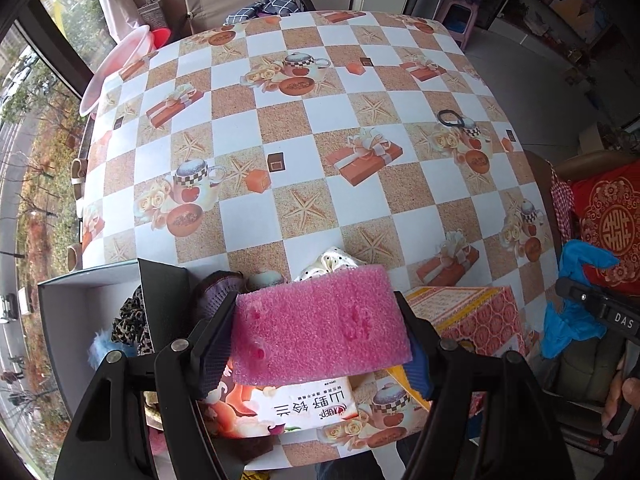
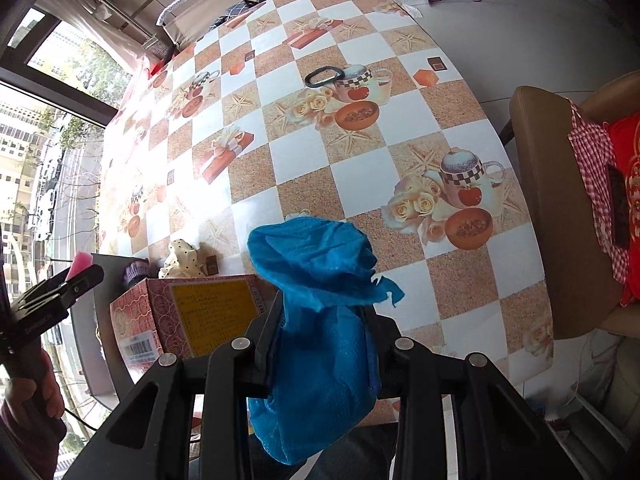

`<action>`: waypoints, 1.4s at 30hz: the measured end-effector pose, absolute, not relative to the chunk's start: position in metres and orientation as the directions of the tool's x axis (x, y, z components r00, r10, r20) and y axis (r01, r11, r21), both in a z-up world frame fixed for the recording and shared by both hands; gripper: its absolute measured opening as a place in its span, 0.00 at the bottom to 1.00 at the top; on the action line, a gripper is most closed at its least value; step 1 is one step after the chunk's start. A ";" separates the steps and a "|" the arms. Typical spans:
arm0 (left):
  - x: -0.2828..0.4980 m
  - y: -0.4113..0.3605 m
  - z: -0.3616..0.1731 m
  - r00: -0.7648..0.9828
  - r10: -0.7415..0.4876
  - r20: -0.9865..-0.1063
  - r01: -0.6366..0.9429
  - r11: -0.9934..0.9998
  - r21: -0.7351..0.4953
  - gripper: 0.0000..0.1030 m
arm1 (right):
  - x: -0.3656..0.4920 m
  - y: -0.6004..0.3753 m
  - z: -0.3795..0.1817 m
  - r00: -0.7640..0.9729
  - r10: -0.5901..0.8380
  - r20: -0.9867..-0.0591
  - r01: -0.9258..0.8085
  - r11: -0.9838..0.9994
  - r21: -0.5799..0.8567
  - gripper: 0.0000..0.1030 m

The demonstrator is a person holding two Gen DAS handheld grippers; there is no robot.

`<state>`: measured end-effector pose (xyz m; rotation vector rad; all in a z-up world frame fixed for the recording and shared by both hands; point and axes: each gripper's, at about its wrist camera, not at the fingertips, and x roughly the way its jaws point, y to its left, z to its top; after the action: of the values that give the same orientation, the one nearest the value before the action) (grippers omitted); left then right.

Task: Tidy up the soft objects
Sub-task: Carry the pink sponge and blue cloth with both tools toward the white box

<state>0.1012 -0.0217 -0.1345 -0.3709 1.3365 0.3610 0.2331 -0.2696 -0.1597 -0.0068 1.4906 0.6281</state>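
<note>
While the pink sponge (image 1: 320, 324) is squeezed in the left hand-held gripper (image 1: 316, 344) and the blue cloth (image 2: 320, 320) is pinched in the right hand-held gripper (image 2: 320, 344), both are held up above the table (image 1: 320, 120). Neither seems put away yet. Some soft things are already in the grey box (image 1: 80, 300). Farther off, a black hair band (image 2: 322, 77) is left lying alone.

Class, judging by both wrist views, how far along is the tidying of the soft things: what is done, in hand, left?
Done: several soft items, including a leopard scrunchie, already lie in the grey box. In hand: the left claw clamps a pink sponge; the right claw grips a blue cloth. Left: a black hair tie and a dotted cream fabric piece still lie on the table.
</note>
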 end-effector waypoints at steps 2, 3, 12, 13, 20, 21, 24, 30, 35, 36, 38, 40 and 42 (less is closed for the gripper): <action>0.094 -0.024 -0.133 0.200 0.039 -0.979 -0.449 0.892 -0.057 0.73 | 0.230 -0.274 -0.154 -0.038 0.391 -0.920 -0.381 0.845 0.375 0.33; 0.091 -0.026 -0.132 0.203 0.038 -0.978 -0.441 0.896 -0.056 0.73 | 0.228 -0.277 -0.151 -0.036 0.395 -0.918 -0.376 0.846 0.378 0.33; 0.072 -0.037 -0.131 0.215 0.035 -0.976 -0.392 0.919 -0.053 0.73 | 0.210 -0.287 -0.145 -0.037 0.396 -0.918 -0.350 0.855 0.383 0.33; 0.071 -0.038 -0.131 0.215 0.031 -0.976 -0.388 0.920 -0.056 0.73 | 0.207 -0.287 -0.145 -0.040 0.393 -0.919 -0.352 0.855 0.381 0.33; 0.063 -0.051 -0.132 0.225 0.023 -0.974 -0.344 0.937 -0.057 0.73 | 0.183 -0.284 -0.145 -0.066 0.381 -0.922 -0.375 0.847 0.377 0.33; 0.062 -0.053 -0.132 0.227 0.023 -0.974 -0.336 0.940 -0.056 0.73 | 0.179 -0.283 -0.145 -0.069 0.379 -0.923 -0.383 0.844 0.375 0.33; 0.060 -0.058 -0.130 0.234 0.026 -0.972 -0.312 0.949 -0.050 0.73 | 0.168 -0.280 -0.143 -0.083 0.371 -0.925 -0.406 0.835 0.372 0.33; 0.054 -0.062 -0.129 0.244 0.022 -0.969 -0.295 0.954 -0.053 0.73 | 0.148 -0.270 -0.139 -0.107 0.370 -0.923 -0.466 0.801 0.376 0.33; 0.044 -0.063 -0.129 0.246 0.022 -0.969 -0.300 0.952 -0.054 0.73 | 0.128 -0.255 -0.136 -0.131 0.372 -0.919 -0.531 0.757 0.382 0.33; 0.041 -0.063 -0.129 0.245 0.023 -0.969 -0.302 0.952 -0.054 0.73 | 0.124 -0.252 -0.135 -0.135 0.372 -0.919 -0.545 0.746 0.382 0.33; 0.036 -0.061 -0.129 0.245 0.023 -0.969 -0.307 0.950 -0.055 0.73 | 0.116 -0.245 -0.133 -0.143 0.373 -0.917 -0.574 0.723 0.384 0.33; 0.032 -0.060 -0.128 0.246 0.027 -0.969 -0.312 0.949 -0.053 0.73 | 0.108 -0.237 -0.131 -0.149 0.373 -0.916 -0.604 0.699 0.383 0.33; 0.028 -0.059 -0.127 0.248 0.030 -0.968 -0.317 0.947 -0.051 0.73 | 0.100 -0.230 -0.129 -0.156 0.376 -0.913 -0.630 0.674 0.385 0.33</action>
<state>0.0279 -0.0587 -0.1271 -0.2566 1.3023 0.2403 0.0996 -0.2299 -0.1285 -0.2219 1.4850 0.8922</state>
